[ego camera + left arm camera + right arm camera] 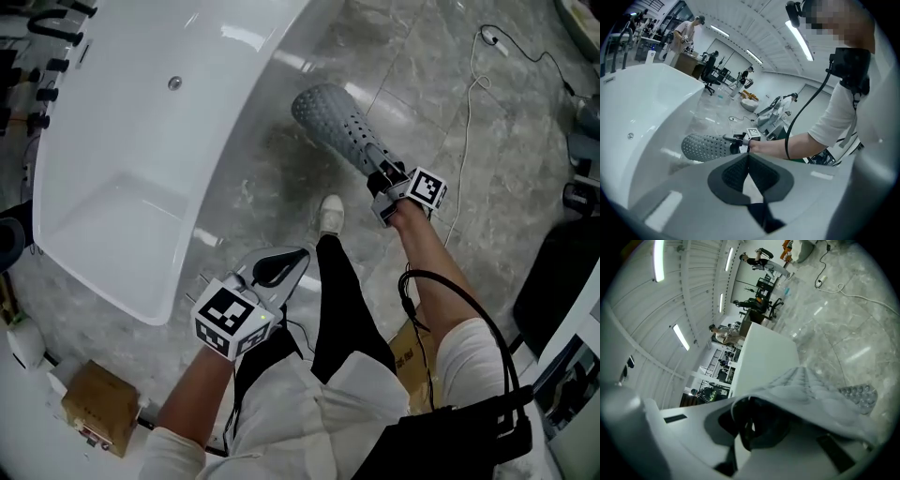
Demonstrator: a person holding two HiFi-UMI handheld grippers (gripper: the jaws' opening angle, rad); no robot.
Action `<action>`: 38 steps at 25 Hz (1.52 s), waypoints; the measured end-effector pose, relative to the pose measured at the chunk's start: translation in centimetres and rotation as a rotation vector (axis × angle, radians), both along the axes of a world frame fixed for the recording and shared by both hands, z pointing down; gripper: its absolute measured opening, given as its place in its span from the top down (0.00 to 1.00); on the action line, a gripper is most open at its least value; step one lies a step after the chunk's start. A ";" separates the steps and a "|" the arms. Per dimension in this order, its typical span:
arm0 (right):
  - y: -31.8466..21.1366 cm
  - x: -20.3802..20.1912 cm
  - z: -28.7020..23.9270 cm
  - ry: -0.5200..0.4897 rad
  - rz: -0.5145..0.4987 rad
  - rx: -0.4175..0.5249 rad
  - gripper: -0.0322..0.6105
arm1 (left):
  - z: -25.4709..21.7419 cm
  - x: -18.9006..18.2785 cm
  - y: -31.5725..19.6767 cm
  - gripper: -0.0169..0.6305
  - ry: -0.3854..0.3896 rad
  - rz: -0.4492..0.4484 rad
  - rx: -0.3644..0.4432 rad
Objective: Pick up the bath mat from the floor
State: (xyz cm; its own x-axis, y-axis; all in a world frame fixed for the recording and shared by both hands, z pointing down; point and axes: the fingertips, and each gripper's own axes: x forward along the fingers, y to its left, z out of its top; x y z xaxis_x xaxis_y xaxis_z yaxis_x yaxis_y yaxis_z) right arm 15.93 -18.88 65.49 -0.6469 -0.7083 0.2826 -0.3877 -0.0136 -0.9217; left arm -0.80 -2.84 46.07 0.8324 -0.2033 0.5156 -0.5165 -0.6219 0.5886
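A grey perforated bath mat [337,127] hangs in the air above the marble floor, beside the bathtub. My right gripper [380,183] is shut on its near end. In the right gripper view the mat [811,390] drapes over the closed jaws of my right gripper [747,427]. My left gripper [277,267] is lower left, near the tub's corner, jaws shut with nothing between them. The left gripper view looks past my left gripper [749,157] at the mat [705,147], which is held out by the right gripper [740,138].
A white bathtub [141,141] fills the upper left. A white cable [469,122] trails across the floor at the right. A cardboard box [98,408] sits lower left. The person's shoe [331,214] stands between the grippers. Dark equipment [562,272] is at the right edge.
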 end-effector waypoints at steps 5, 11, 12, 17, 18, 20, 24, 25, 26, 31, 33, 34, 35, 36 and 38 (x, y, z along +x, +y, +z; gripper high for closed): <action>4.8 -1.2 -8.3 0.039 0.012 0.032 0.93 | -5.2 -2.5 2.9 0.96 0.019 0.021 0.061; 10.1 -2.8 -19.6 0.078 0.027 0.122 0.93 | -11.4 -5.7 6.8 0.96 0.050 0.066 0.155; 11.1 -3.3 -21.2 0.079 0.033 0.128 0.93 | -12.2 -6.6 7.6 0.96 0.046 0.072 0.166; 16.9 -5.5 -28.4 0.068 0.069 0.135 0.93 | -15.4 -10.3 11.5 0.96 0.032 0.095 0.214; 18.0 -5.7 -29.7 0.071 0.073 0.146 0.93 | -16.0 -10.8 12.1 0.96 0.035 0.098 0.225; 20.0 -6.6 -32.2 0.075 0.081 0.176 0.93 | -17.0 -12.1 13.4 0.96 0.042 0.103 0.246; 24.8 -8.3 -36.8 0.069 0.099 0.227 0.93 | -18.4 -14.2 16.7 0.96 0.046 0.119 0.251; 25.9 -8.7 -37.8 0.063 0.101 0.239 0.93 | -18.5 -14.6 17.5 0.96 0.041 0.129 0.249; 27.1 -9.1 -38.6 0.057 0.102 0.246 0.93 | -18.6 -14.9 18.3 0.96 0.034 0.142 0.245; 32.7 -10.0 -42.2 0.055 0.093 0.256 0.93 | -19.6 -15.5 21.4 0.96 0.033 0.174 0.234; 34.8 -10.1 -43.4 0.048 0.087 0.261 0.93 | -20.3 -15.4 22.2 0.96 0.035 0.173 0.245; 35.8 -10.2 -43.8 0.045 0.084 0.263 0.93 | -20.6 -15.3 22.6 0.96 0.034 0.169 0.254; 36.8 -10.2 -44.2 0.043 0.079 0.265 0.93 | -21.0 -15.1 23.0 0.96 0.035 0.163 0.261; 37.9 -10.2 -44.5 0.042 0.071 0.267 0.93 | -21.3 -14.9 23.4 0.96 0.038 0.154 0.265; 40.1 -10.2 -45.1 0.034 0.051 0.270 0.93 | -21.8 -14.5 24.5 0.96 0.041 0.137 0.269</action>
State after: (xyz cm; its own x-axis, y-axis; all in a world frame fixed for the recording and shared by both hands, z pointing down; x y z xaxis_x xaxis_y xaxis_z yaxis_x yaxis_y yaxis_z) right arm 5.70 21.18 20.35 -0.6015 -0.7926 0.0999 -0.4239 0.2106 -0.8809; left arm -15.26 21.67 24.23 0.8806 -0.2128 0.4234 -0.3963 -0.8206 0.4117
